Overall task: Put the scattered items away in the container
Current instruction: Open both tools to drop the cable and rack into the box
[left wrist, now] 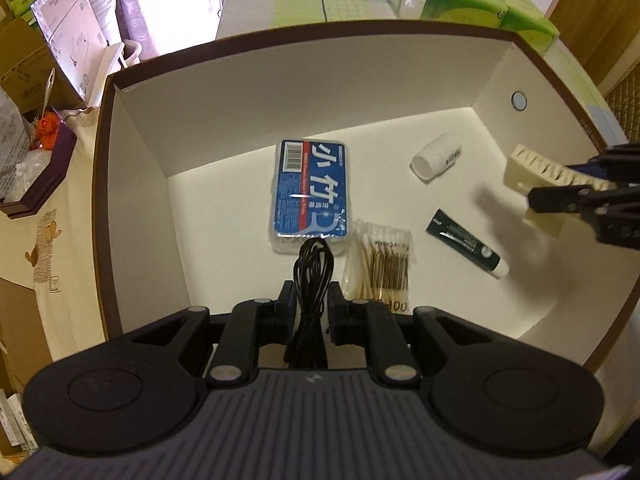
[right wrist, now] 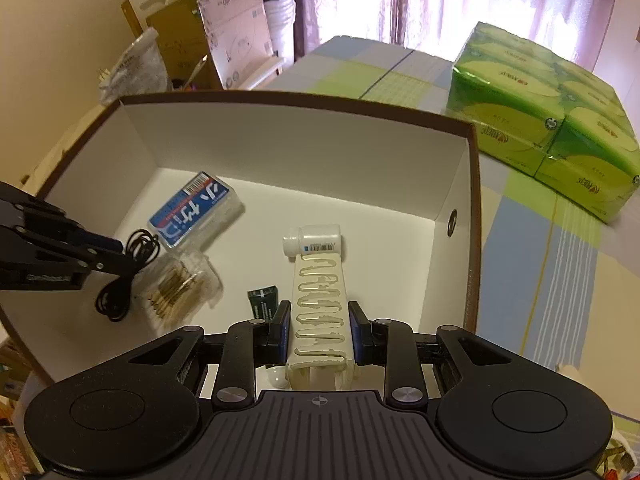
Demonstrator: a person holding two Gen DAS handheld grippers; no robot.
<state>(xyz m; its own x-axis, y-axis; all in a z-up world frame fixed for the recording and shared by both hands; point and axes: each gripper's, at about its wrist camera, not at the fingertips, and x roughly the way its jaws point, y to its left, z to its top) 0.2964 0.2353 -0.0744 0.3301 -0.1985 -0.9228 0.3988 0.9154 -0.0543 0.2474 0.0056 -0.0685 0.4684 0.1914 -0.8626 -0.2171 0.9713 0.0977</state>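
A coiled black cable (left wrist: 313,276) is clamped in the left gripper (left wrist: 312,304) above the white box (left wrist: 320,92). A cream ridged block (left wrist: 536,188) is held by the right gripper (left wrist: 560,196) inside the box.

A bed with a checked sheet (right wrist: 532,240) in pale blue, green and yellow fills the middle of the room. Beyond its far end, bright daylight comes through mauve patterned curtains (right wrist: 420,0). On the sheet near the curtains sits a bundle of green tissue packs (right wrist: 548,120). Left of the bed, cardboard boxes (right wrist: 236,32) and stacked white buckets (right wrist: 280,20) crowd against a cream wall (right wrist: 72,28). Right of the bed stands a wooden panel (left wrist: 596,16).
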